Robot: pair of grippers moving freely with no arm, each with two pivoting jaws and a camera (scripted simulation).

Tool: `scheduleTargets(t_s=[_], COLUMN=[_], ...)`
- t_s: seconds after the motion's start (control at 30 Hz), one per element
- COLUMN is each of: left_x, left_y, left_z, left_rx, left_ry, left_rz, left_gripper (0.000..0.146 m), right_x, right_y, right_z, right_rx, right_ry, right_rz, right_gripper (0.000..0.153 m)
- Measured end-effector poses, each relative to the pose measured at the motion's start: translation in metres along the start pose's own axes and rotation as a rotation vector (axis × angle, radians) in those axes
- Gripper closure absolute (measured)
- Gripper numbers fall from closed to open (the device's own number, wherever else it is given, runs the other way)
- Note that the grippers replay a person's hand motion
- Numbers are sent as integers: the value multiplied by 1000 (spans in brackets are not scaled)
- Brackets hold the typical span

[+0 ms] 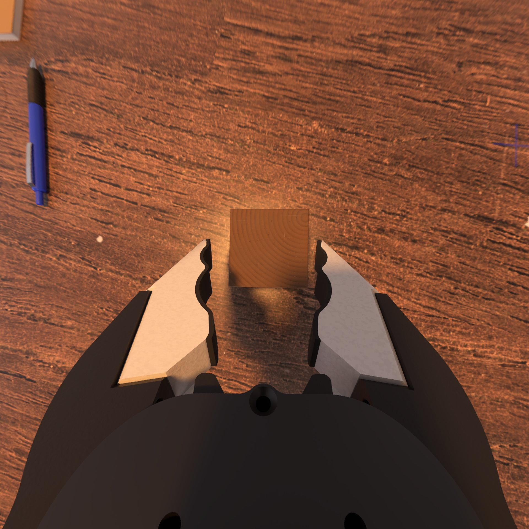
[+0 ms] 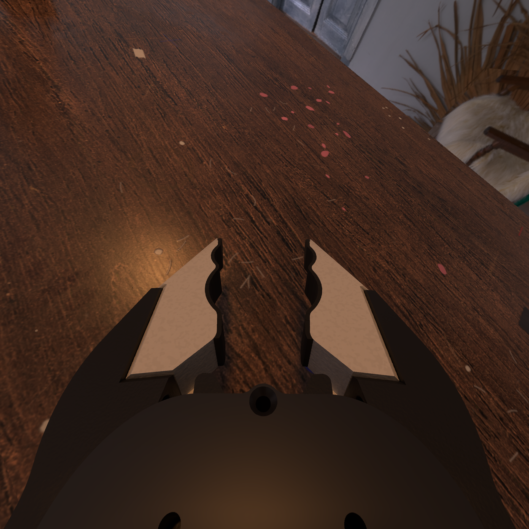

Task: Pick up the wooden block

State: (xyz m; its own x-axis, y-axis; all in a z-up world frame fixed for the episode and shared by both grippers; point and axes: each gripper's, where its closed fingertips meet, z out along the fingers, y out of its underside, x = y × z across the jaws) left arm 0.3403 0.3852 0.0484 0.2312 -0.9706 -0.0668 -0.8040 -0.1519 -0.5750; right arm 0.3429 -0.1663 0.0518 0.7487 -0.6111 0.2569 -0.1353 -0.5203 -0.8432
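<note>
Wood grain runs across the reddish-brown worktop [image 1: 372, 86] under both of our grippers. On the left gripper [image 1: 263, 243] we see the jaws standing apart, pointed down at the worktop, with the wooden block [image 1: 268, 247] between their tips. A narrow gap shows on each side of the block, so neither jaw touches it. The block sits flat on the worktop, its square ringed end-grain face turned up toward us, and its far edge reaches a little beyond the jaw tips. Well off to the left of these jaws lies a blue pen [image 1: 36, 134] with a black grip and a grey clip, roughly parallel to the jaws. Farther still, at the upper left corner, we catch the corner of a grey-framed orange board [image 1: 10, 20]. A faint blue cross mark [image 1: 515, 145] sits on the worktop far to the right.

On the right gripper [image 2: 263, 243] the jaws also stand apart, with nothing between them but bare worktop. Ahead and to the right of them we see scattered pinkish-red spots [image 2: 310, 108]. Beyond the worktop's edge, to the right, a chair draped in white fur [image 2: 486, 137] stands beside dried grasses [image 2: 469, 57].
</note>
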Motion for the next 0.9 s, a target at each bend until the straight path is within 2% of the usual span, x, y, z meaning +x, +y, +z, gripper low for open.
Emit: scheduleTargets(t_s=[0.1,0.2,0.27,0.4,0.5,0.6,0.73,0.9], left_x=[2,4,8,14,31,75,177,309], left_y=[10,19,17,1,-19,-39,-52,-28], left_z=[11,20,18,-3,-39,-84,-147,-197], left_rx=[-47,-100,-86,-17,74,175,303,418], left_ry=[-5,4,21,33,85,221,496,678], left_rz=[2,14,24,63,125,226,414,700], left_gripper=[74,81,81,81,81,81,81,81], right_x=[0,1,1,1,3,11,23,38], right_y=[0,0,0,-3,-4,0,6,20], right_z=[0,0,-1,-2,-3,-3,-2,-2], right_rx=[-1,0,1,12,22,12,21,5], right_ry=[0,0,0,-1,7,28,25,34], right_rz=[2,5,5,6,5,19,79,144], right_gripper=[95,95,95,95,96,99,100,100])
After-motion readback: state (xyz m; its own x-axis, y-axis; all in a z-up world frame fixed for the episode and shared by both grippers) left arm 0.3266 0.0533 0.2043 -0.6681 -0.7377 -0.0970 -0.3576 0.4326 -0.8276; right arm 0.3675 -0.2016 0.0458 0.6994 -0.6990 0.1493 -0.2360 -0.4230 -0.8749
